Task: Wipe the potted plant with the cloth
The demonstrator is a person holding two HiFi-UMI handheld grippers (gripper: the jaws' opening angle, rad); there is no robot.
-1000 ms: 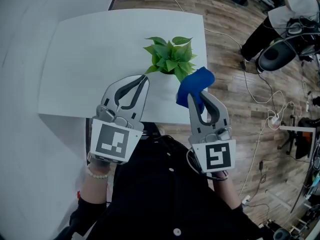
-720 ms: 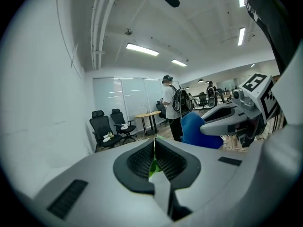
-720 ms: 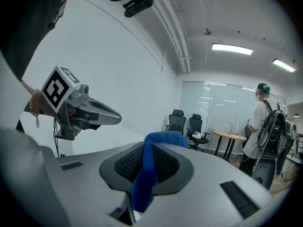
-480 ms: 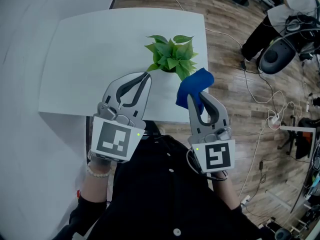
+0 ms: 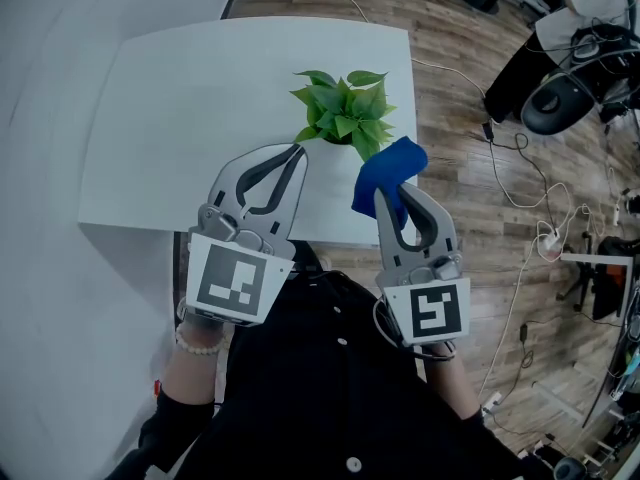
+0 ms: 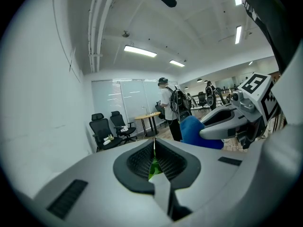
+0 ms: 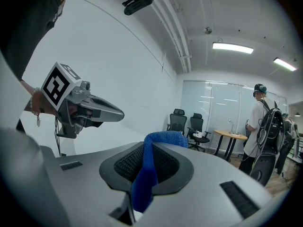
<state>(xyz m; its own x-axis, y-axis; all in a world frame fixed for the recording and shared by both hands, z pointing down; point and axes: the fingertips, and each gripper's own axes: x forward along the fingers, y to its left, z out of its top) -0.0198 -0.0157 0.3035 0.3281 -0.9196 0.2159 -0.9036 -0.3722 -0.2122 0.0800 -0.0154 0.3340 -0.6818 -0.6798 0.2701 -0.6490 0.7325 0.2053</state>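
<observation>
- Left gripper: jaws closed, tip against a low leaf of the potted plant; a sliver of green in the slit between the pads, pinched or not unclear.
- Plant standing on the white desk near its front edge, at 1 o'clock from that tip.
- Blue cloth at 5 o'clock from the plant, just beside its leaves.
- Right gripper: jaws clamped on the cloth, one strip hanging between the pads.

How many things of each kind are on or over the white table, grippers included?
potted plant: 1
blue cloth: 1
grippers: 2, the left gripper and the right gripper
total: 4
</observation>
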